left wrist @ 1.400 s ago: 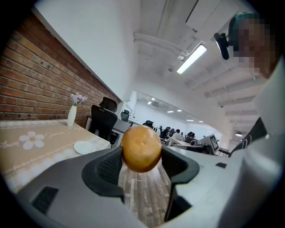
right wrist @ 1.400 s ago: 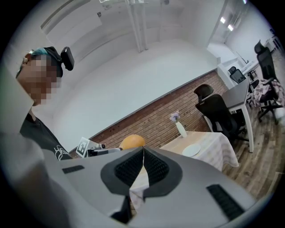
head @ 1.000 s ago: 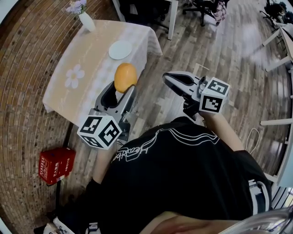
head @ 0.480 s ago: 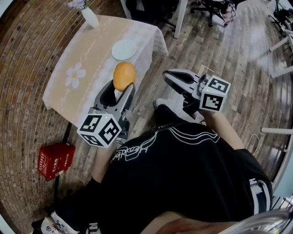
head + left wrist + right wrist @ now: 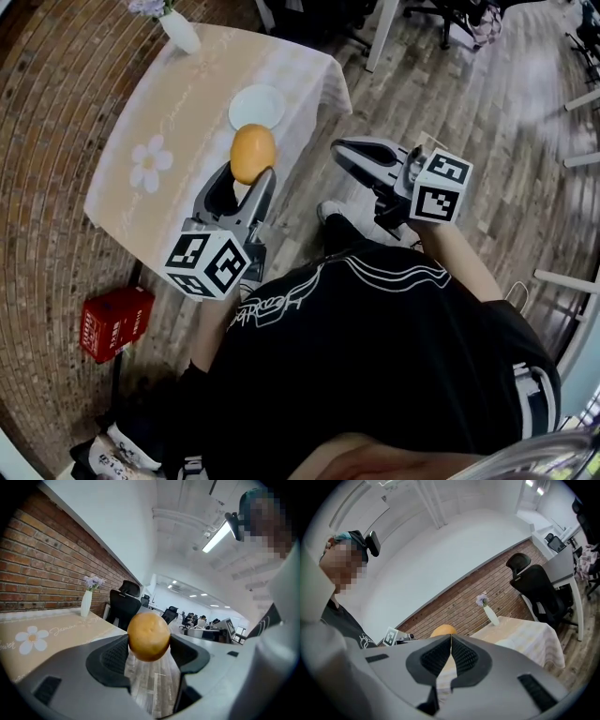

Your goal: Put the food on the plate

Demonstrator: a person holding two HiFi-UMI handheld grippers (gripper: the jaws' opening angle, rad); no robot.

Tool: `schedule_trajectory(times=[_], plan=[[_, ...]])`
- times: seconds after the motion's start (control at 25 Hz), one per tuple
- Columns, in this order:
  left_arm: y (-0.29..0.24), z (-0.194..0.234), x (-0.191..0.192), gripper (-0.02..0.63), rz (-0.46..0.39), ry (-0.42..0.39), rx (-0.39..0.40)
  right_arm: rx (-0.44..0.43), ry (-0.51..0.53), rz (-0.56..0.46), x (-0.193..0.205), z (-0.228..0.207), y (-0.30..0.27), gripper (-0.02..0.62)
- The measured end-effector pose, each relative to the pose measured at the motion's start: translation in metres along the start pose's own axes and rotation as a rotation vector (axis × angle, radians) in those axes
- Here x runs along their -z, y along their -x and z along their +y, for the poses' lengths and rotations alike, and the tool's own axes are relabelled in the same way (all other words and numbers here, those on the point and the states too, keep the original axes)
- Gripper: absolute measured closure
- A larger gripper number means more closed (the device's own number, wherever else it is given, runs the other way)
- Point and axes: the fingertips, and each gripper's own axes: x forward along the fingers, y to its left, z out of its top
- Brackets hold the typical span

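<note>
Far left, on the floor beside the brick wall: a red rectangular box (image 5: 114, 323). It is well apart from everything else.

Left of centre: a table under a beige cloth printed with a white flower (image 5: 150, 164). A white vase of pale purple flowers (image 5: 178, 33) stands upright at the table's far end.

On the right part of the cloth, near its right edge: a small round white plate (image 5: 257, 106). It lies flat with nothing on it.

Left gripper (image 5: 250, 173): the jaws stand wide and are clamped on a round orange fruit (image 5: 253, 152). The left gripper view shows both pads pressed against the fruit's sides. The fruit is held in the air at the jaw tips. In the head view it sits just on the near side of the plate, over the cloth, and is not on the plate.

Centre: the person's black top with a white line print (image 5: 375, 347) fills the lower part of the head view.

Right gripper (image 5: 342, 153): the jaws are together, pad against pad, with nothing between them. It is held over the grey wooden floor (image 5: 487, 141), to the right of the table and clear of the fruit.
</note>
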Motion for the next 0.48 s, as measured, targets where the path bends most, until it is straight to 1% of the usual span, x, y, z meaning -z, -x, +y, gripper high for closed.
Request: schedule_trajectory(times=[0.16, 0.32, 0.48], plan=[[-0.024, 0.017, -0.003, 0.333, 0.011, 0.014, -0.020, -0.011, -0.014, 0.016, -0.010, -0.023, -0.014, 0.598], [-0.044, 0.032, -0.001, 0.333, 0.023, 0.032, -0.034, -0.014, -0.011, 0.037, -0.010, -0.040, -0.023, 0.598], [-0.066, 0.048, 0.002, 0.333, 0.038, 0.056, -0.049, -0.013, -0.040, 0.058, -0.010, -0.063, -0.031, 0.598]])
